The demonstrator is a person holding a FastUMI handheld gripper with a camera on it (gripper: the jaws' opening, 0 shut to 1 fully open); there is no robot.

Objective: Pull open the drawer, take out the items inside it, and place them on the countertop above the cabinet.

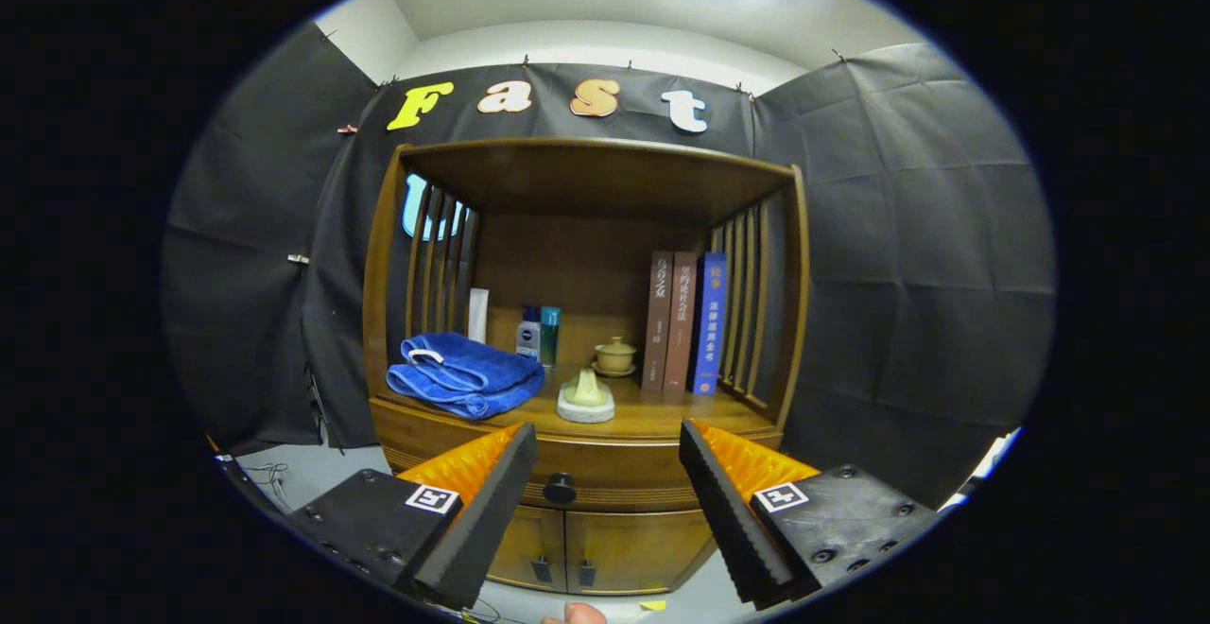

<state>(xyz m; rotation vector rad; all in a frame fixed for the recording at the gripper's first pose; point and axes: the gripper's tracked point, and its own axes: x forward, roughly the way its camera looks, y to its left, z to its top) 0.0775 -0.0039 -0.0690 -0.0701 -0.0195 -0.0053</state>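
One drawer (pixel 577 477) runs across the front of the wooden cabinet (pixel 397 255), under the countertop (pixel 652 416) and above the two lower doors (pixel 586 548); it sits closed, flush with the front, and its dark round knob (pixel 560 488) is the landmark for all else. Whatever lies inside is hidden. Closed like this, the scene fits either a drawer yet to be pulled or one emptied and pushed back, since several things already rest on the countertop above the knob: a folded blue towel (pixel 463 375) up and to its left, a small pale dish with a lump on it (pixel 586 399) almost straight above, a lidded cup (pixel 615 355) and bottles (pixel 537 333) further back, and upright books (pixel 682 321) up and to its right. Which of these, if any, came from the drawer cannot be told.

The gripper (pixel 605 482) hovers in front of the cabinet, fingers spread wide and holding nothing. The knob sits in the gap between them, nearer the left finger, well beyond the tips and untouched.
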